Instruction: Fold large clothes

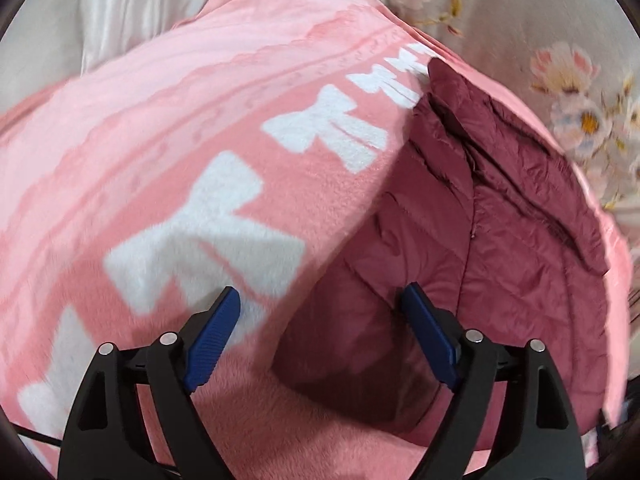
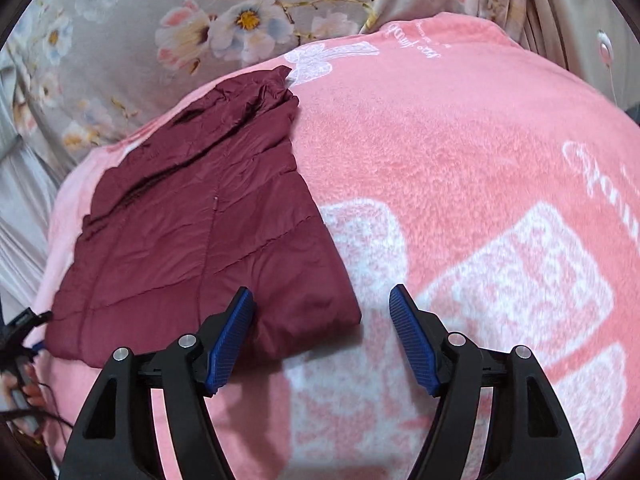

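A dark red quilted jacket (image 1: 460,248) lies folded into a long rectangle on a pink fleece blanket (image 1: 168,128). In the right wrist view the jacket (image 2: 200,232) is at the left, its near right corner just ahead of my fingers. My left gripper (image 1: 320,300) is open and empty, hovering over the jacket's near left corner. My right gripper (image 2: 322,300) is open and empty, straddling the jacket's near right corner and the blanket (image 2: 460,152).
The blanket has white bow and print patterns. Grey floral bedding (image 2: 140,32) lies beyond the blanket. A white sheet (image 1: 120,8) is at the far left. The other hand-held gripper (image 2: 20,328) with cables shows at the left edge of the right wrist view.
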Demonstrator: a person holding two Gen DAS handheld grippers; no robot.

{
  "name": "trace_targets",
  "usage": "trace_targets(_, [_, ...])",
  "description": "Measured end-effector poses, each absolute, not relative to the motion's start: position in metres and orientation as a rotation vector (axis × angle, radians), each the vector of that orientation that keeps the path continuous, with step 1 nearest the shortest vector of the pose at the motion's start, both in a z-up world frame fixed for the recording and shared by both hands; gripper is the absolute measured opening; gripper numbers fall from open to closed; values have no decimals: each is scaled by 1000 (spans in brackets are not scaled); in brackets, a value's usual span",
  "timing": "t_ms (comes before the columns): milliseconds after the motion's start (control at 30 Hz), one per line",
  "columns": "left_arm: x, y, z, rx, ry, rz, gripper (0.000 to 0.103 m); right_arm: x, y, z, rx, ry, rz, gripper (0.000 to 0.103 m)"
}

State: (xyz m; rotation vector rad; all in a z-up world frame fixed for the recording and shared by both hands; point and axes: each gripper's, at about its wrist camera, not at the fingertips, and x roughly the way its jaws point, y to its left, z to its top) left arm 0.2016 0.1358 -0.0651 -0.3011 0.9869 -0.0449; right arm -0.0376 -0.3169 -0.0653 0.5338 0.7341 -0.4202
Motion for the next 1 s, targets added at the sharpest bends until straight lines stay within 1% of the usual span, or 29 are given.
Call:
trace_targets(100, [200, 143, -67, -375, 980, -47, 81, -32, -316, -67, 525, 744, -416, 70])
trace_targets(133, [201, 143, -68, -388, 982, -44, 78, -29, -315, -67, 529, 741, -406, 69])
trace_targets(167, [202, 142, -67, -384, 988, -43, 70, -29, -315, -67, 538, 738, -401, 66])
trace_targets(200, [202, 137, -66, -377, 1004, -71, 51, -27, -315, -67, 547, 734, -398, 51])
trace_targets(233, [202, 133, -64, -385, 1018, -110, 28, -27, -314, -67, 564, 730, -383, 28])
trace_targets(267, [200, 130, -62, -395, 1028, -143, 20, -26, -314, -67, 586, 725, -363, 20])
trace_targets(300, [198, 128, -59, -395, 1024, -152, 9, -28, -312, -65, 596, 715, -358, 9])
trace_targets(333, [193, 124, -51, -376, 1008, -166, 6, -31, -309, -60, 595, 697, -361, 6])
trace_targets(500, [156, 129, -3, -376, 899, -261, 3, -57, -286, -20, 518, 595, -344, 3])
trace_targets(600, [119, 141, 35, -361, 811, -332, 3, -90, -267, 14, 436, 513, -320, 3])
trace_targets(800, [22, 179, 95, -364, 664, -417, 2, -187, -235, 74, 291, 366, -286, 3])
trace_targets(900, [-17, 199, 117, -384, 602, -426, 2, -231, -226, 100, 269, 305, -283, 3])
trace_targets(1000, [-42, 211, 146, -384, 525, -420, 3, -253, -222, 125, 270, 229, -267, 3])
